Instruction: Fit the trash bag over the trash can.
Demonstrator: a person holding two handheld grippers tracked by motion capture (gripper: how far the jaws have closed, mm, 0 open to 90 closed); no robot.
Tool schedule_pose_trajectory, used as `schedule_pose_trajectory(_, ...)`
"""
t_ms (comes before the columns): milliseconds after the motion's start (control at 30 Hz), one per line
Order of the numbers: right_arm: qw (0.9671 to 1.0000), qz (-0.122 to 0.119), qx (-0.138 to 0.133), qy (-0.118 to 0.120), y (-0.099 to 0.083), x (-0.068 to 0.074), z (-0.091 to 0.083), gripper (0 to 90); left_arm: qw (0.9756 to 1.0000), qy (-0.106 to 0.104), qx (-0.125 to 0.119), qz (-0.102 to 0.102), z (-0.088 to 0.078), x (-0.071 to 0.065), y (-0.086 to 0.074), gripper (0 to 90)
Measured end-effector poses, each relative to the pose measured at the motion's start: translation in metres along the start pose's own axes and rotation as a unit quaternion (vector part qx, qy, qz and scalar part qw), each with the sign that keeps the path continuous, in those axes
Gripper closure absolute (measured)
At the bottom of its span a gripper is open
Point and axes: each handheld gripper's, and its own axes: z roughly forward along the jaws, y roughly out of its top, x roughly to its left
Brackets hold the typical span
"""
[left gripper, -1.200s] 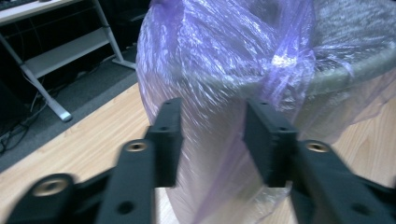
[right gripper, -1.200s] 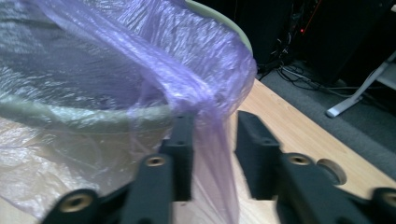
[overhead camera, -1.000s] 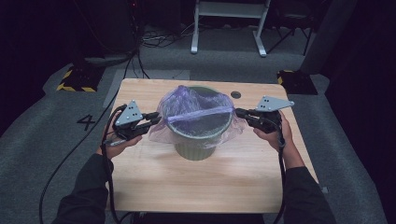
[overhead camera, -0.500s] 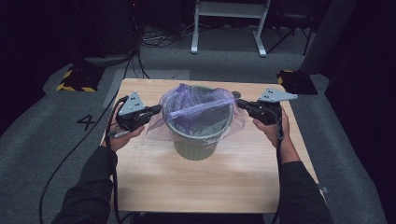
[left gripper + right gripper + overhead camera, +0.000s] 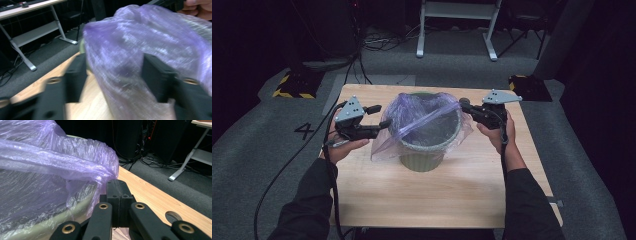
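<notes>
A green bin (image 5: 422,157) stands mid-table on the wooden table (image 5: 437,200), with a thin purple bag (image 5: 419,117) draped over its rim. On the bin's left my left gripper (image 5: 379,116) is open; its jaws have just been opening. In the left gripper view the bag (image 5: 140,32) lies loosely between the spread jaws of the left gripper (image 5: 116,72). My right gripper (image 5: 463,103) is at the bin's right rim. Up close the right gripper (image 5: 117,186) is shut on the bag's (image 5: 50,157) edge, above the bin's rim (image 5: 45,226).
A round hole (image 5: 172,216) is cut in the tabletop (image 5: 150,197) by the right gripper. A white desk frame (image 5: 457,30) stands behind the table, and yellow-black striped blocks (image 5: 292,87) lie on the grey floor. A cable trails from the left gripper off the table's left edge.
The left gripper's jaws have opened and released the bag's left edge, which now hangs slack down the bin's side. The right gripper has shifted slightly farther away, still pinching the bag.
</notes>
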Motion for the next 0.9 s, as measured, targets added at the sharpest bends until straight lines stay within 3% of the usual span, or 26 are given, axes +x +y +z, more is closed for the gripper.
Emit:
schedule_pose_trajectory(167, 1.0000, -0.002, 0.004, -0.008, 0.004, 0.004, -0.003, 90.0, 0.9995, 0.008, -0.029, -0.005, -0.014, -0.008, 0.004, 26.5)
schedule_pose_trajectory(267, 0.9999, -0.001, 0.007, -0.012, 0.005, 0.003, -0.004, 90.0, 0.9991, -0.005, -0.042, -0.008, -0.024, -0.011, 0.005, 24.7)
schedule_pose_trajectory(367, 0.9998, 0.000, 0.011, -0.016, 0.005, 0.003, -0.005, 90.0, 0.9985, -0.028, -0.046, 0.004, -0.028, -0.023, 0.008, 22.2)
schedule_pose_trajectory(467, 0.9998, 0.000, 0.014, -0.016, 0.005, 0.003, -0.005, 90.0, 0.9977, -0.052, -0.034, 0.026, -0.023, -0.039, 0.010, 19.1)
schedule_pose_trajectory(600, 0.9998, 0.000, 0.014, -0.017, 0.006, 0.005, -0.005, 90.0, 0.9970, -0.058, 0.003, 0.052, -0.008, -0.053, 0.008, 18.4)
schedule_pose_trajectory(633, 0.9998, 0.000, 0.014, -0.017, 0.007, 0.005, -0.005, 90.0, 0.9971, -0.048, 0.009, 0.058, -0.004, -0.054, 0.008, 20.3)
schedule_pose_trajectory(767, 0.9998, 0.002, 0.011, -0.015, 0.008, 0.005, -0.005, 90.0, 0.9961, -0.036, 0.019, 0.078, 0.003, -0.052, 0.005, 41.9)
schedule_pose_trajectory(800, 0.9999, 0.003, 0.010, -0.012, 0.009, 0.005, -0.005, 90.0, 0.9961, -0.039, 0.016, 0.077, 0.003, -0.050, 0.005, 45.4)
schedule_pose_trajectory(833, 0.9999, 0.001, 0.009, -0.011, 0.009, 0.006, -0.005, 90.0, 0.9965, -0.030, 0.016, 0.077, 0.003, -0.048, 0.005, 56.0)
schedule_pose_trajectory(900, 0.9999, 0.000, 0.008, -0.009, 0.010, 0.007, -0.005, 90.0, 0.9968, -0.032, 0.011, 0.072, 0.002, -0.043, 0.006, 61.0)
